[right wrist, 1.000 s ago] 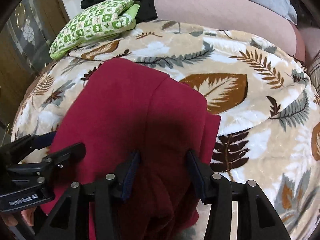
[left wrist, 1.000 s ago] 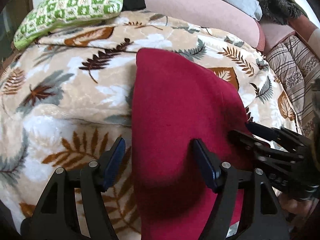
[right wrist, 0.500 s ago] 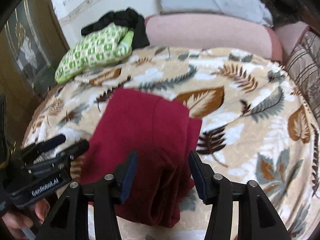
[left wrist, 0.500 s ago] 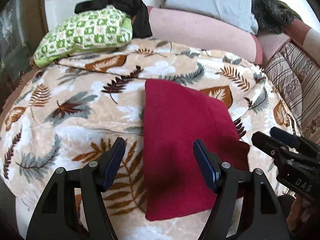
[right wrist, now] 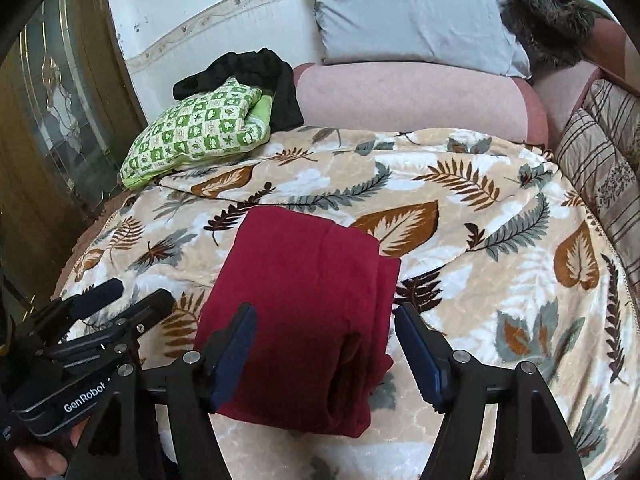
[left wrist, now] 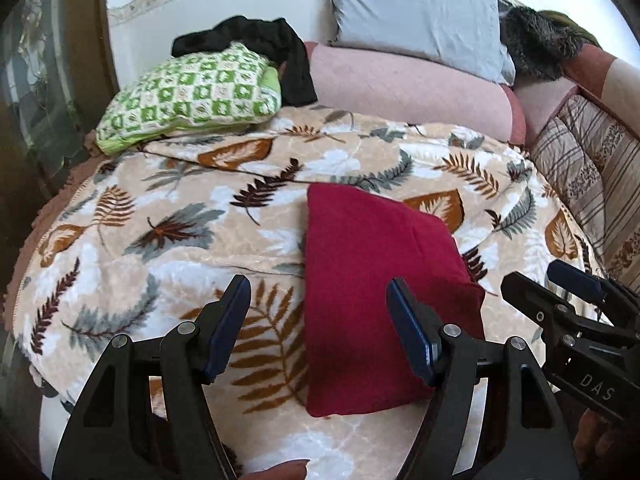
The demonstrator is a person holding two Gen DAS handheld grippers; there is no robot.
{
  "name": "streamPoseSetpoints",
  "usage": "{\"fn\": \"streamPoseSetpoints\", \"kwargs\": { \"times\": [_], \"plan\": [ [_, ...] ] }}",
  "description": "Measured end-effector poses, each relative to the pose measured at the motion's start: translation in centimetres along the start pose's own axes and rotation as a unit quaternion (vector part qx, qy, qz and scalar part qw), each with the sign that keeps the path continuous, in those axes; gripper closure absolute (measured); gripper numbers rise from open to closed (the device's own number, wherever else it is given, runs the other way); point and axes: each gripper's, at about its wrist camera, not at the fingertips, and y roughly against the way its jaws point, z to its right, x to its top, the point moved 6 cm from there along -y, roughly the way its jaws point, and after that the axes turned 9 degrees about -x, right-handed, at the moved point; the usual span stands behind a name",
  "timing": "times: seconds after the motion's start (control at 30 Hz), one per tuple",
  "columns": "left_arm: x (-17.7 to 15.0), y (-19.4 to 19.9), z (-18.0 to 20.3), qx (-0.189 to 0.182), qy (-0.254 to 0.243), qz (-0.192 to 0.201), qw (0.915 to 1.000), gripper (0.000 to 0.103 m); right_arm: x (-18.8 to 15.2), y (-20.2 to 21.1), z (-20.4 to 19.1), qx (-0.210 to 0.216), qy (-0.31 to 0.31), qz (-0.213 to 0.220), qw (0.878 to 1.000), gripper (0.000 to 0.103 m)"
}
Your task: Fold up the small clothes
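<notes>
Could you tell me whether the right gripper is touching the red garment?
Apart: the right wrist view shows the right gripper opening above the red garment.

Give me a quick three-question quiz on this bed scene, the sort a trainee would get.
1. True or false: the red folded garment lies on the leaf-patterned blanket.
2. Which sits closest to the green checked cushion? A) black clothing B) striped cushion C) grey pillow
3. Fill in: neither the left gripper nor the right gripper is ____ the garment.

Key: 1 true; 2 A; 3 gripping. The left gripper's jaws are open, the right's are opening, and the garment lies free.
</notes>
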Motion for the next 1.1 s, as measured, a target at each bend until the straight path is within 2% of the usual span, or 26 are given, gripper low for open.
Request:
{"fn": "streamPoseSetpoints", "kwargs": {
  "times": [0.23, 0.5, 1.1],
  "plan": [
    [0.3, 1.3, -0.9, 0.001, 0.011, 0.014, 0.9998, 0.032, -0.4, 0.5, -0.1, 0.002, -0.010, -0.001, 1.000, 0.034],
    [0.2, 1.6, -0.6, -0.006, 0.008, 0.016, 0.9998, 0.032, -0.6, 0.6, -1.2, 0.002, 0.006, -0.002, 1.000, 0.034],
    [0.6, 0.6, -0.1, 0.005, -0.011, 0.017, 0.9998, 0.032, 0.0, -0.1, -1.6, 0.006, 0.011, -0.009, 1.000, 0.033]
  ]
}}
